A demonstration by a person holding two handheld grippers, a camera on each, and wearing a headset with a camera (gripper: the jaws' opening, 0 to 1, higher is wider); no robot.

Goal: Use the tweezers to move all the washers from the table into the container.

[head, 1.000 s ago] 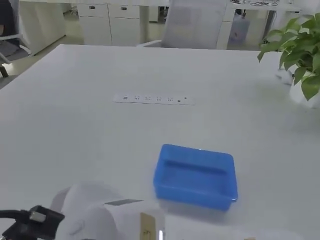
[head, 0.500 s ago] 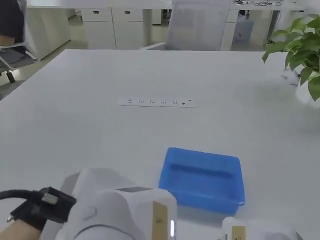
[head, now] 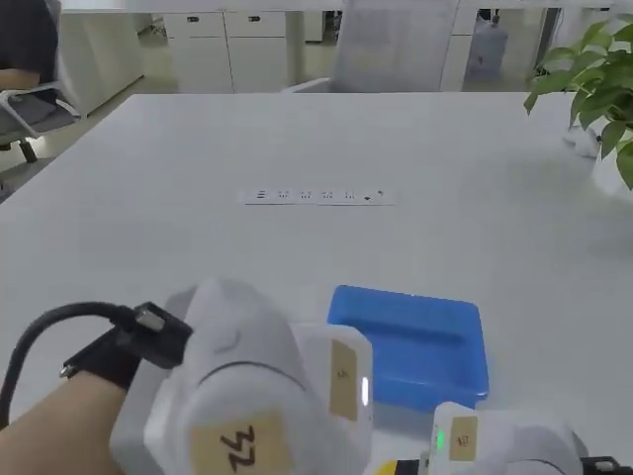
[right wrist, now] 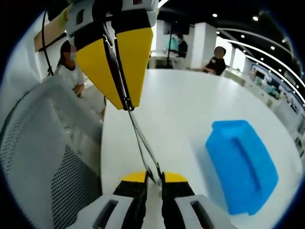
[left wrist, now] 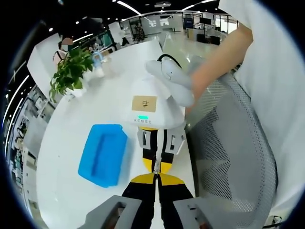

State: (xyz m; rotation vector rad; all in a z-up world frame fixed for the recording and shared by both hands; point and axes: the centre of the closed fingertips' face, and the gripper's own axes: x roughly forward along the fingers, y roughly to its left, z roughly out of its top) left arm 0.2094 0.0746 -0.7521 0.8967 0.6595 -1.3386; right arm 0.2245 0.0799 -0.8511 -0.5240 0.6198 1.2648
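Observation:
The blue container point(head: 410, 336) sits open on the white table point(head: 297, 129), also seen in the left gripper view point(left wrist: 102, 152) and the right gripper view point(right wrist: 243, 164). Thin metal tweezers point(right wrist: 140, 138) span between the two grippers, which face each other tip to tip near the table's front edge. My left gripper point(right wrist: 126, 107) is shut on one end and my right gripper point(right wrist: 153, 180) is shut on the other. The left gripper's white body point(head: 247, 396) is at lower left of the head view. The right gripper's body point(head: 485, 445), with a green light, is at the bottom right.
A power strip point(head: 316, 196) lies mid-table. A potted plant point(head: 593, 69) stands at the far right edge. A grey mesh chair point(left wrist: 228, 157) is close behind the grippers by the person's body. Another chair point(head: 396, 45) stands at the table's far side.
Both grippers have risen into the head view, the left one now large at lower left, the right one new at the bottom right. The container has stayed put on the table.

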